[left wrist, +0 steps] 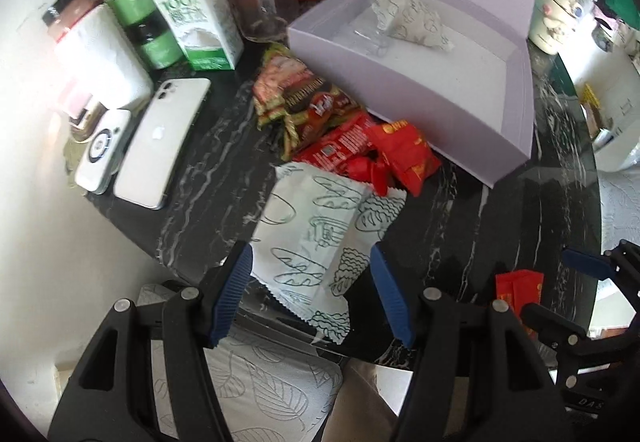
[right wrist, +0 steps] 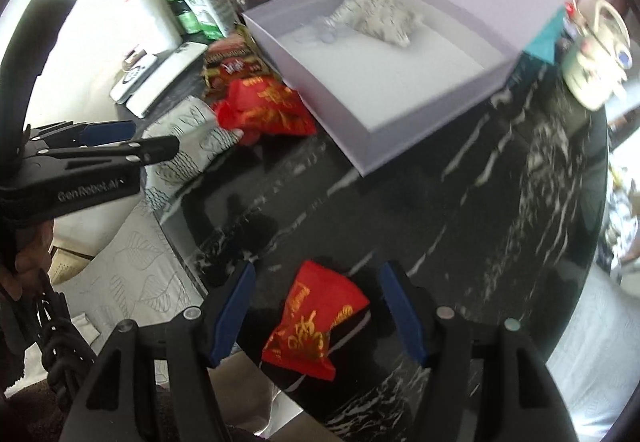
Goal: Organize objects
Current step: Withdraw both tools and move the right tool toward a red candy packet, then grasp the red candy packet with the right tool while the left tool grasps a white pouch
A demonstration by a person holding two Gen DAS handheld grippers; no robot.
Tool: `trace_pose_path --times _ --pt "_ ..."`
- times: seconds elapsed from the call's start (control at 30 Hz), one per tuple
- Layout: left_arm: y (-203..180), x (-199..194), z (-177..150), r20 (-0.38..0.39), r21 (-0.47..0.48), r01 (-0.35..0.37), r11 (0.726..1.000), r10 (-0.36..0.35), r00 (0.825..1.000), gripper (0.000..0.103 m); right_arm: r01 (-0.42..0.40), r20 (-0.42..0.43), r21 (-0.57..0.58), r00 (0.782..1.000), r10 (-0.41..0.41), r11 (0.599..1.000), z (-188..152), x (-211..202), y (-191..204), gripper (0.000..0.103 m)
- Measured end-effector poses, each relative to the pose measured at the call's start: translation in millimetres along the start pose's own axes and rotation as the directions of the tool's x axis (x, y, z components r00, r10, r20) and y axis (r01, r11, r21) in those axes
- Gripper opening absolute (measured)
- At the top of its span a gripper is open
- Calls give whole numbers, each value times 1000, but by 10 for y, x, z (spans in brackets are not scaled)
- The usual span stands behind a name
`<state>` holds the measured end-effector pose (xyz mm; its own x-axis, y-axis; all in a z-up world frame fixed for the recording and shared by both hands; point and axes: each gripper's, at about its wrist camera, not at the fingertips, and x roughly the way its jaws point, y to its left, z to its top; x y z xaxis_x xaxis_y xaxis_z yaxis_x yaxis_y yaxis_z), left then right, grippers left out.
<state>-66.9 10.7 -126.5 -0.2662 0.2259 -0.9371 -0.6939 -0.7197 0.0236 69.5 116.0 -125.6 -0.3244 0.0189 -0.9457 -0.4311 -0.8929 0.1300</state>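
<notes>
A white snack packet with green line drawings (left wrist: 308, 217) lies at the near edge of the black marble table (left wrist: 208, 177). My left gripper (left wrist: 312, 266) is open and straddles it, one blue pad on each side, without pressing. A red snack packet (right wrist: 316, 322) lies on the table between the blue pads of my right gripper (right wrist: 318, 276), which is also open, with a gap on both sides. Behind stands an open lavender box (left wrist: 448, 113) with a white packet (left wrist: 416, 21) inside. A pile of red and green snack packets (left wrist: 340, 137) lies against the box's front left.
A white phone (left wrist: 160, 137) and a white power bank (left wrist: 102, 149) lie at the left. A green-and-white carton (left wrist: 196, 21), jars and a paper roll stand behind them. A patterned mug (right wrist: 596, 61) sits right of the box. The table's rim runs just below both grippers.
</notes>
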Motion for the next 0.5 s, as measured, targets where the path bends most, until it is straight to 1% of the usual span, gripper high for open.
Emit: trace_pose_path --times 0.1,0.17,0.2,0.37,0.43,0.5 --pt "-45 48 -17 -12 38 21 999 -20 1000 60 -3 -19 44 1000 3 999 -67 54 -53 67" --pt "-73 58 -24 -6 58 8 998 -8 1000 61 -14 -30 73 999 17 997 -101 82 -89 67" --pt "-91 73 -22 -5 74 -6 997 6 1000 64 -16 -33 79 999 19 997 -113 94 -96 67" --pt "-133 142 1 12 125 -48 991 47 999 68 -30 -60 92 998 35 995 -160 193 -79 67" --pt "-133 190 20 11 136 -62 989 61 998 74 -35 -69 87 997 41 996 -172 231 -57 67" --pt "-143 232 34 17 152 -73 986 72 997 77 -33 -78 84 996 40 996 -182 272 -46 67"
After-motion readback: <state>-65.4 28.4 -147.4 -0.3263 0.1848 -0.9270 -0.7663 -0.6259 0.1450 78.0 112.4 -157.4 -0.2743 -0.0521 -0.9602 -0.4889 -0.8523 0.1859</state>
